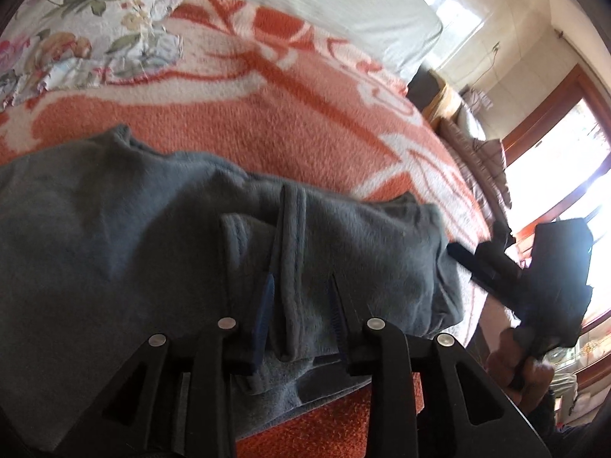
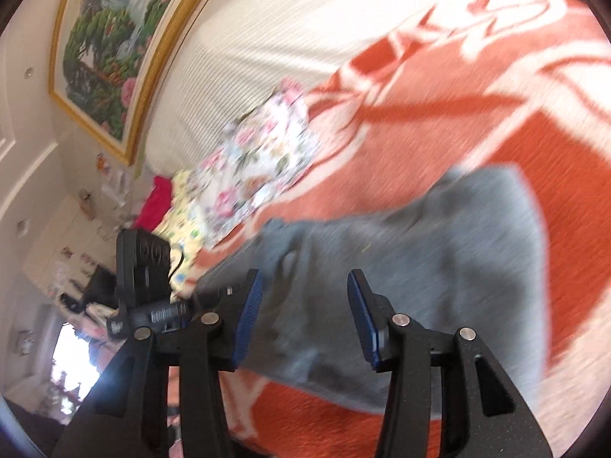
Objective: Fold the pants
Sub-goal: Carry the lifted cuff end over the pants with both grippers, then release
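Note:
Grey pants point(image 1: 114, 229) lie folded in layers on an orange and white blanket point(image 1: 267, 114). My left gripper point(image 1: 301, 305) stands open low over the near edge. A ridge of grey cloth lies between its blue pads, and neither pad presses on it. My right gripper point(image 2: 305, 313) is open above the pants point(image 2: 439, 248) with nothing between its fingers. In the left wrist view, one of its black fingers point(image 1: 464, 255) reaches the right end of the folded pants, held by a hand point(image 1: 515, 358). The right wrist view is blurred.
A floral quilt point(image 1: 76, 30) lies at the far side of the bed, also seen as the floral quilt point(image 2: 259, 160). A white padded headboard point(image 1: 324, 0) stands behind. A framed painting point(image 2: 114, 38) hangs above. A bright window point(image 1: 553, 175) is at the right, past the bed edge.

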Demonstrator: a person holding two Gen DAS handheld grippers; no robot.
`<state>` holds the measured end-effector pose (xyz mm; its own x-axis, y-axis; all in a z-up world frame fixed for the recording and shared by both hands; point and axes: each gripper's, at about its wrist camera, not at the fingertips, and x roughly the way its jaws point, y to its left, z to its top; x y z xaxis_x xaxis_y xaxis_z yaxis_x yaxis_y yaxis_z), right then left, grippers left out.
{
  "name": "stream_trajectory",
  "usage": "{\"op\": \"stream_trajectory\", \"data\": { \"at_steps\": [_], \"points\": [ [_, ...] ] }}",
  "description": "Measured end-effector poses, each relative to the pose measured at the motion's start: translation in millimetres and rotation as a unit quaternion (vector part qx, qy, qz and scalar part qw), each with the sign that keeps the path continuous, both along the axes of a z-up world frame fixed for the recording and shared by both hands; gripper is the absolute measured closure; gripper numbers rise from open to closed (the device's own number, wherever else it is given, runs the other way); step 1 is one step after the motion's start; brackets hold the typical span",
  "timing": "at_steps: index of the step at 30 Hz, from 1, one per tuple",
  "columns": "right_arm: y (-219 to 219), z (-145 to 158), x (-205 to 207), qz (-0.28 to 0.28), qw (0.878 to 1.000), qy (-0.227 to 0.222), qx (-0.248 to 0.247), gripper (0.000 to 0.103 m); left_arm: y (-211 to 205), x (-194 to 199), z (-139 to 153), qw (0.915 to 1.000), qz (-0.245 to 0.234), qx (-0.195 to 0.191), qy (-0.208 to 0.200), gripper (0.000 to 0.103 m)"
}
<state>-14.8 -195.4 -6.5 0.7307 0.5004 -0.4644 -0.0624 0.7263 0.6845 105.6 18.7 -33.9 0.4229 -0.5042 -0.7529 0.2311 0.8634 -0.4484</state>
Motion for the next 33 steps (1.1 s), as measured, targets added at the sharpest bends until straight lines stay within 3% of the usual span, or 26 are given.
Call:
{"op": "stream_trajectory", "data": {
  "at_steps": [2,5,6,7,8,11,14,18,19,24,26,28,33],
  "points": [
    [-9.2,1.4,5.0,-0.015,1.000,0.003,-0.018,0.054,-7.9,-1.9,-7.0,0.9999,-0.005,0.013,0.010,0.062],
    [-14.0,-5.2,18.8,-0.020,0.999,0.016,-0.038,0.054,-19.2,-5.5,-19.3,0.9992,-0.008,0.033,0.022,0.066],
    [-12.7,-10.9,25.1,-0.016,0.999,0.025,-0.043,0.054,-20.7,-6.0,-21.7,0.9990,-0.005,0.036,0.024,0.071],
    [-10.1,-16.4,30.1,-0.012,0.999,0.033,-0.040,0.054,-22.0,-6.7,-24.4,0.9990,-0.004,0.038,0.025,0.096],
    [-4.8,-25.8,37.0,0.000,0.999,0.045,-0.030,0.057,-22.1,-8.0,-25.7,0.9990,-0.005,0.036,0.028,0.099],
    [14.5,-37.9,46.9,0.031,0.998,0.058,-0.011,0.062,-17.6,-14.0,-20.9,0.9992,0.005,0.034,0.020,0.101],
    [36.9,-34.1,50.9,0.067,0.997,0.043,-0.010,0.062,-4.4,-24.6,-12.7,0.9997,0.016,0.017,0.008,0.101],
    [53.0,-56.7,61.3,0.078,0.993,0.079,-0.030,0.065,3.8,-27.2,-35.7,0.9985,0.029,0.025,0.038,0.101],
    [52.4,-59.4,61.4,0.076,0.994,0.077,-0.026,0.069,5.0,-27.0,-43.2,0.9980,0.031,0.018,0.051,0.101],
    [53.7,-44.6,58.3,0.088,0.993,0.073,-0.025,0.069,15.1,-31.5,-47.3,0.9969,0.050,-0.010,0.060,0.092],
    [57.3,-35.6,57.0,0.092,0.993,0.065,-0.025,0.068,19.9,-36.0,-42.0,0.9968,0.060,-0.003,0.052,0.075],
    [64.2,-26.9,57.5,0.099,0.993,0.056,-0.033,0.068,28.7,-45.5,-33.7,0.9963,0.077,0.008,0.037,0.069],
    [96.8,-9.4,65.1,0.130,0.989,0.041,-0.058,0.068,63.5,-76.0,-19.2,0.9926,0.119,-0.008,0.024,0.069]
  ]
}}
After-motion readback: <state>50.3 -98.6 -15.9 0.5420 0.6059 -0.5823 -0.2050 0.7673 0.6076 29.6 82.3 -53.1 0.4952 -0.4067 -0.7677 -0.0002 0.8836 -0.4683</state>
